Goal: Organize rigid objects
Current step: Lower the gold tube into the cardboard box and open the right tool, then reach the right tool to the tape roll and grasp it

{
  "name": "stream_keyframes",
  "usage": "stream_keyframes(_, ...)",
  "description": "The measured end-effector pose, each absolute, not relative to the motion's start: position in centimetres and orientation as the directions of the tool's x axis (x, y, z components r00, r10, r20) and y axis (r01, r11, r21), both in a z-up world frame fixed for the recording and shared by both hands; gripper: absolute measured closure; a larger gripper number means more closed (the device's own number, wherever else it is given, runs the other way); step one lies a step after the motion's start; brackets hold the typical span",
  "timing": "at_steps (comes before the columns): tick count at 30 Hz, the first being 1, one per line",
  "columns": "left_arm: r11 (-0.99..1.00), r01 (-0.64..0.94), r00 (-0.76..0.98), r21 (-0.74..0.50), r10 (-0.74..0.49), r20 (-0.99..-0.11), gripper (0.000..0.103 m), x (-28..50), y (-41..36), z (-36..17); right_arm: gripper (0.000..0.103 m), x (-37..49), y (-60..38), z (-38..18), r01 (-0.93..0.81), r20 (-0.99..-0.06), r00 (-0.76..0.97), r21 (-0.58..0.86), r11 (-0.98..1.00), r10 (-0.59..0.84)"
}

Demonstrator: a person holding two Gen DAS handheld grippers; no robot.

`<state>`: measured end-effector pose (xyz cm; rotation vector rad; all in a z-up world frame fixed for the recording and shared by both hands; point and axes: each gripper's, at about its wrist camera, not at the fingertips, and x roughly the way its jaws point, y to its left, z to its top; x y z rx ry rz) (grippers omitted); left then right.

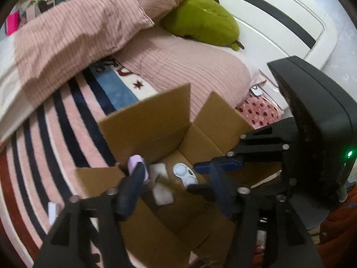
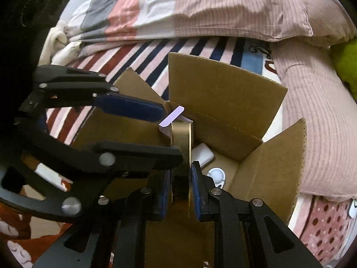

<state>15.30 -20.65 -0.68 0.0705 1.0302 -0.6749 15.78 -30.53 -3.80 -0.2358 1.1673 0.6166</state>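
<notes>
Over the open cardboard box (image 1: 156, 120) on the bed, both grippers are hovering close together. The right gripper (image 2: 180, 188) has its jaws closed down narrow on a gold-coloured flat thing (image 2: 180, 138) that stands on edge between the blue pads (image 2: 197, 192) (looks like a metal tin or roll seen edge-on, I honestly can't tell which). It sticks out forward over the box opening.

The left gripper (image 1: 171, 178) has its jaws spread wide and isn't gripping anything. One blue finger sits right by a lilac box (image 1: 138, 165) leaning in the corner of the cardboard box; whether it actually touches it I can't say, it's blurry there.

Down on the box floor there's a white contact lens case (image 1: 185, 174) with two round cups, plus a white rounded case (image 1: 159, 172) next to it, and another pale one (image 1: 162, 193) just below that. The right wrist view shows the white case (image 2: 202, 155) and lens case (image 2: 216, 175) under the gold thing.

The box has all its flaps standing up and sits on a striped blanket (image 1: 55, 134) in pink, navy and dark red. Behind it are a ribbed pink duvet (image 1: 73, 35), a green plush cushion (image 1: 205, 20), and a white headboard (image 1: 279, 22) with a black stripe.
</notes>
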Motion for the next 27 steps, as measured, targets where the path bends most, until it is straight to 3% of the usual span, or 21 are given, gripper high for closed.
stream_keyframes(1,0.802,0.546,0.352,-0.242,-0.482,-0.802,0.039,15.2,-20.2,-0.3,0.082,15.5,-30.6,-3.5,-0.569,-0.907,0.257,0.137,0.811,0.333)
stream_keyframes(3,0.804,0.545,0.381,-0.239,-0.491,-0.783,0.038,14.7,-19.1,0.6,0.066,15.2,-30.5,-3.0,-0.570,-0.896,0.279,0.134,0.811,0.344)
stream_keyframes(6,0.830,0.514,0.459,-0.215,-0.479,-0.748,0.027,13.8,-16.4,2.3,0.065,14.4,-29.4,-1.4,-0.606,-0.854,0.332,0.133,0.785,0.401)
stream_keyframes(15,0.937,0.304,0.656,-0.174,-0.338,-0.674,0.026,9.5,-4.3,2.5,0.060,9.3,-20.3,0.5,-0.784,-0.733,0.309,0.165,0.599,0.606)
stream_keyframes(18,0.957,0.222,0.679,-0.185,-0.288,-0.675,0.025,8.3,-0.7,0.4,0.054,8.5,-16.5,-1.2,-0.819,-0.735,0.253,0.183,0.544,0.628)
stream_keyframes(24,0.970,0.100,0.688,-0.223,-0.229,-0.688,0.025,6.1,5.1,-4.9,0.053,8.8,-11.0,-7.4,-0.817,-0.794,0.169,0.219,0.534,0.584)
stream_keyframes(27,0.971,0.059,0.681,-0.231,-0.208,-0.702,0.025,5.3,6.8,-7.2,0.053,9.0,-10.1,-10.4,-0.775,-0.829,0.207,0.185,0.604,0.520)
